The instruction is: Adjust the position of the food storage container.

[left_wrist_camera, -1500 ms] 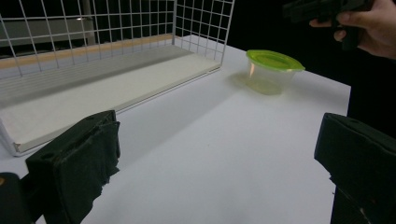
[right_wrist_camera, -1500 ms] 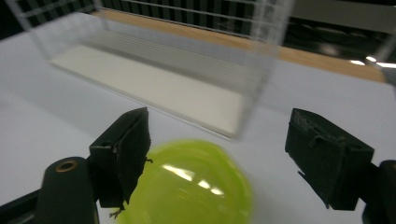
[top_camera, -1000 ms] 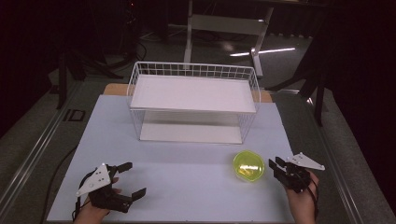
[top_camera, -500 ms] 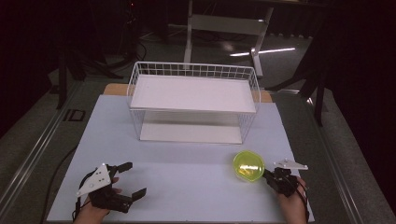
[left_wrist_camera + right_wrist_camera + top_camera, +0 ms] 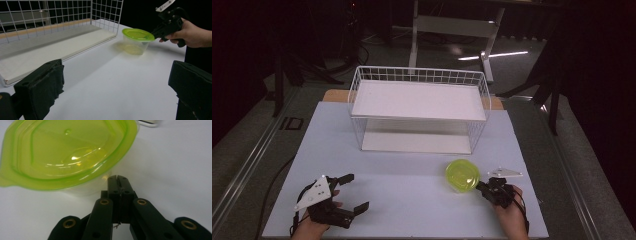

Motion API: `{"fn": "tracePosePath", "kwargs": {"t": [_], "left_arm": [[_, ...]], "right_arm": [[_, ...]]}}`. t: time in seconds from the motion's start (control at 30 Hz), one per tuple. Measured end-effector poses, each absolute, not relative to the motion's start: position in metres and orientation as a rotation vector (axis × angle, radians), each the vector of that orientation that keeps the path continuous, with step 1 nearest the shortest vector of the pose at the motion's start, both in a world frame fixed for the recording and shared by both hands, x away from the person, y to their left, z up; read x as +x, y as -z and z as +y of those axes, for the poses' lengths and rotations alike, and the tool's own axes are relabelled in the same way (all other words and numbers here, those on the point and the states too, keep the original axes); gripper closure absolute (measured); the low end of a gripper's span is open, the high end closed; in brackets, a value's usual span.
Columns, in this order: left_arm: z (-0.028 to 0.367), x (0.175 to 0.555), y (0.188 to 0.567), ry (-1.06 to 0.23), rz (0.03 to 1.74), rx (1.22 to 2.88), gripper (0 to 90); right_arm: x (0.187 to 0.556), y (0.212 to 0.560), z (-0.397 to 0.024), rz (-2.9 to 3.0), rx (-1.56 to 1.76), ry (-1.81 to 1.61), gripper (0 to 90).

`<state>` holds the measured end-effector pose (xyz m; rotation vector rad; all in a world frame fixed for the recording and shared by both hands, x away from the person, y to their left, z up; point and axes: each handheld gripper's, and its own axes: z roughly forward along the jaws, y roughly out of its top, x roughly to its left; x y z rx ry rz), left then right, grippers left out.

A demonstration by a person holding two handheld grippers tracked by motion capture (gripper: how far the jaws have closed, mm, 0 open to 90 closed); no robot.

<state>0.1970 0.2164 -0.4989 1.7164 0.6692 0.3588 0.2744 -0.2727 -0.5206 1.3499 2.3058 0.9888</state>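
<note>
Risk: my right gripper (image 5: 117, 178), jaws together and empty, could shove the lidded green container (image 5: 67, 152) sideways instead of gripping it.

glossy translucent plastic tub (image 5: 67, 155), matt white tabletop (image 5: 412, 190).

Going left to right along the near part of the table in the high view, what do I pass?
Left tool, jaws open → green-lidded container → right tool, jaws shut with its tips at the container's rim → the hand holding it.
</note>
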Motion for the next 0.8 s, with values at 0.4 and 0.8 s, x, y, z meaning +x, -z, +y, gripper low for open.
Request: {"fn": "tracePosePath", "kwargs": {"t": [0.4, 0.8], "left_arm": [[0.218, 0.196, 0.498, -0.364, 0.664, 1.716, 1.0], [0.217, 0.196, 0.498, -0.369, 0.661, 1.723, 1.0]], "right_arm": [[0.286, 0.525, -0.232, 2.402, 1.264, -0.980, 90.0], [0.310, 0.522, -0.230, 2.370, 1.298, -1.013, 90.0]]}}
